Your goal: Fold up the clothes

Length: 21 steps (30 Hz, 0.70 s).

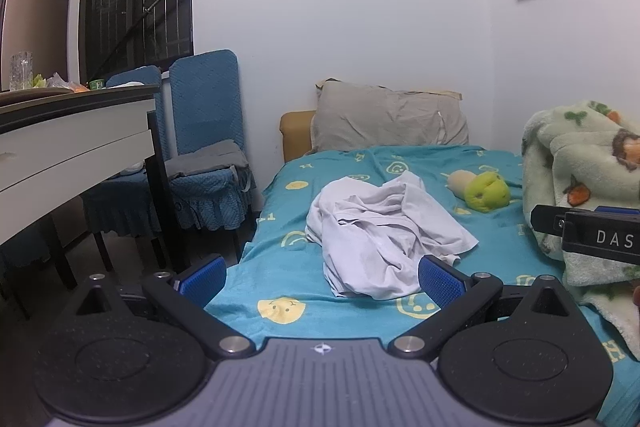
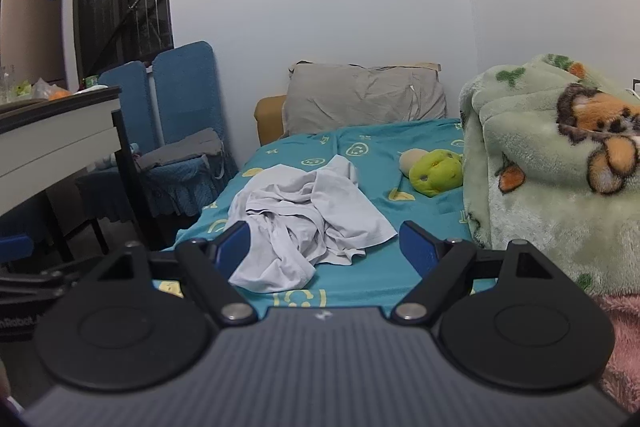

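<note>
A crumpled white garment (image 1: 380,231) lies in a heap on the teal bed sheet (image 1: 280,267); it also shows in the right wrist view (image 2: 304,223). My left gripper (image 1: 322,277) is open and empty, held short of the garment's near edge. My right gripper (image 2: 326,247) is open and empty, also just short of the garment, with its left pad (image 2: 236,247) in front of the heap. The right gripper's body (image 1: 592,235) shows at the right edge of the left wrist view.
A green plush toy (image 2: 434,173) lies beyond the garment. A grey pillow (image 2: 364,99) is at the bed's head. A bundled green fleece blanket (image 2: 552,167) fills the right side. Blue-covered chairs (image 1: 204,155) and a white table (image 1: 72,147) stand left of the bed.
</note>
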### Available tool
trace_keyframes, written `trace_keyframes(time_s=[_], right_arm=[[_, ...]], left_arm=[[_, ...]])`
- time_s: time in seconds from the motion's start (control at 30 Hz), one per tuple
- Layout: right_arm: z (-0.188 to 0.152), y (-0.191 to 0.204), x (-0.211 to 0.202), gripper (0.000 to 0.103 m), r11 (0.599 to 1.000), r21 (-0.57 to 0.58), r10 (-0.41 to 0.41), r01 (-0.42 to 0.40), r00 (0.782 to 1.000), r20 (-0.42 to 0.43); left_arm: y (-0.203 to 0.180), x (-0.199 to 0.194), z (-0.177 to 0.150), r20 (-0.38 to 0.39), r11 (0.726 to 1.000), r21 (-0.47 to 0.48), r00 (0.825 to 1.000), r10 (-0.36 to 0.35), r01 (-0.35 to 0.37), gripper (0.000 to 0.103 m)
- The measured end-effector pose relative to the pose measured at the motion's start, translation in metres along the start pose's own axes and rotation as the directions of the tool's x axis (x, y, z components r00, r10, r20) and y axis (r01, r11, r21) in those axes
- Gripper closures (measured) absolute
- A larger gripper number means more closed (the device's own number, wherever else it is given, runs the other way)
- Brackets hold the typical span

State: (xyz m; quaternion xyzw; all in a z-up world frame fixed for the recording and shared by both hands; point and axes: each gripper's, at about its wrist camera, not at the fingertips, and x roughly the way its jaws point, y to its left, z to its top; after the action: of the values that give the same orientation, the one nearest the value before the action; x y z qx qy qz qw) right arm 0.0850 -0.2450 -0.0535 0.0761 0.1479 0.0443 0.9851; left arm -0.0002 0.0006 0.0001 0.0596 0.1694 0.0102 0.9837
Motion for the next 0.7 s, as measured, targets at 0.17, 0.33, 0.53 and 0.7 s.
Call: trace_keyframes(time_s=[0.17, 0.33, 0.53, 0.7], right_arm=[[0.004, -0.001, 0.001, 0.02, 1.0, -0.004, -0.007, 0.007, 1.0, 0.009], [-0.002, -0.002, 0.0, 0.02, 1.0, -0.004, -0.012, 0.012, 1.0, 0.015], [0.0, 0.0, 0.002, 0.02, 1.0, -0.004, -0.015, 0.015, 1.0, -0.01], [0.0, 0.001, 0.0, 0.02, 1.0, -0.003, -0.012, 0.012, 1.0, -0.012]], left_arm=[[0.005, -0.002, 0.0, 0.003, 0.999, -0.035, 1.0, -0.013, 0.013, 0.0], [0.01, -0.004, 0.0, 0.007, 0.997, -0.07, 1.0, -0.027, 0.027, 0.0], [0.009, -0.006, 0.0, -0.003, 0.997, -0.079, 1.0, -0.026, 0.026, 0.0], [0.009, -0.003, 0.0, -0.004, 0.996, -0.083, 1.0, -0.028, 0.028, 0.0]])
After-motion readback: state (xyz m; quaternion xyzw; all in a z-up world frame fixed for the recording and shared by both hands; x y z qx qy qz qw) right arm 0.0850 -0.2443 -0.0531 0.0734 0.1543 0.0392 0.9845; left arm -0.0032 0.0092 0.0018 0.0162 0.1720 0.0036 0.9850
